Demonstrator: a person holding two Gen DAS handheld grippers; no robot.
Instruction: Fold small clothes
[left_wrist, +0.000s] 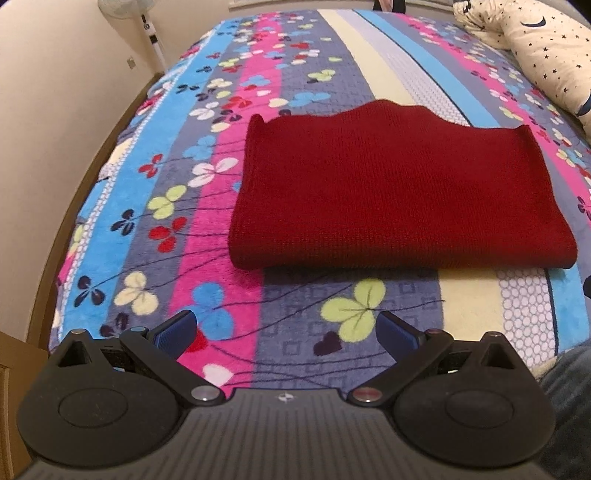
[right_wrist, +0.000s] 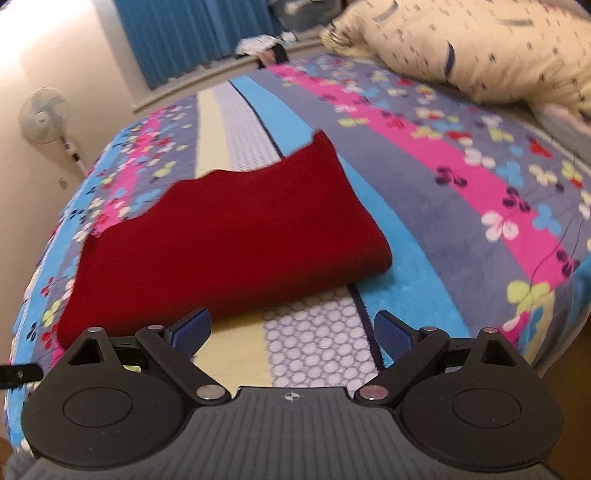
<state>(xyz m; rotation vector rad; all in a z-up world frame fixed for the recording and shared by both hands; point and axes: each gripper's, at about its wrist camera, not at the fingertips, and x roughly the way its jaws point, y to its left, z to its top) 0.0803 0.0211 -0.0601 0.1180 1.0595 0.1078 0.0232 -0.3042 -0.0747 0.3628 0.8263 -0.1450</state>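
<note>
A dark red knitted garment (left_wrist: 399, 192) lies folded into a flat rectangle on the striped flowered blanket (left_wrist: 295, 92), its thick folded edge facing me. My left gripper (left_wrist: 288, 326) hovers open near the bed's front edge, short of that fold, with nothing between its blue pads. In the right wrist view the same red garment (right_wrist: 229, 236) lies ahead and to the left. My right gripper (right_wrist: 293, 328) is open too, above the blanket (right_wrist: 443, 192) just off the garment's near right corner, and holds nothing.
A cream pillow with dark stars (left_wrist: 546, 51) lies at the bed's far right, also the pillow (right_wrist: 480, 40) in the right view. A standing fan (right_wrist: 46, 118) and a wall stand left of the bed. Blue curtains (right_wrist: 192, 33) hang behind.
</note>
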